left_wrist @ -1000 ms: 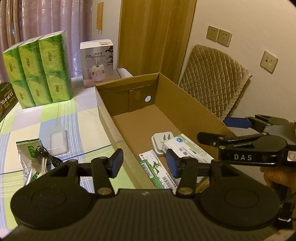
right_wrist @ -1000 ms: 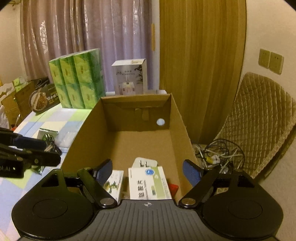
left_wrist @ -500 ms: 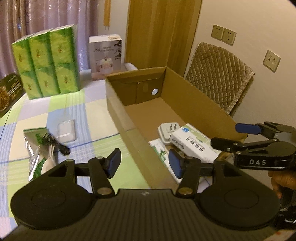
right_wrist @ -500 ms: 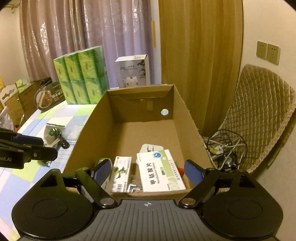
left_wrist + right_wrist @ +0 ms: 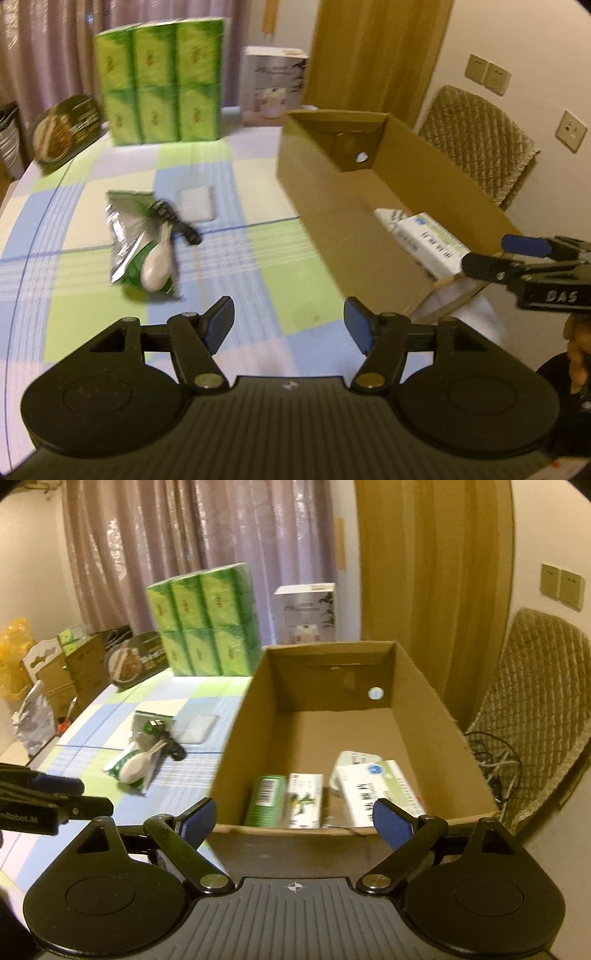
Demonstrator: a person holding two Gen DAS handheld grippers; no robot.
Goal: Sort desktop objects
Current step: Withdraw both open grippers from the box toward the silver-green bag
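Observation:
An open cardboard box (image 5: pixel 332 221) (image 5: pixel 236 746) stands on the checked tablecloth. It holds a white medicine box (image 5: pixel 380 790) (image 5: pixel 432 243), a white plug adapter (image 5: pixel 356 758), and two small green and white cartons (image 5: pixel 304 799). On the cloth to its left lie a green foil packet (image 5: pixel 129 229) (image 5: pixel 129 760), a white spoon (image 5: pixel 159 264), a black cable (image 5: pixel 177 221) and a small clear packet (image 5: pixel 195 201). My left gripper (image 5: pixel 289 325) is open and empty above the cloth. My right gripper (image 5: pixel 293 818) is open and empty at the box's near end.
Green tissue packs (image 5: pixel 159 77), a white appliance box (image 5: pixel 273 85) and a dark food box (image 5: pixel 64 129) stand at the table's far side. A quilted chair (image 5: pixel 535 709) and floor cables (image 5: pixel 491 753) are right of the box. Cartons and bags (image 5: pixel 48 672) sit far left.
Both grippers have pulled back from the box. My left gripper has swung left over the cloth, towards the foil packet and spoon. Both stay open.

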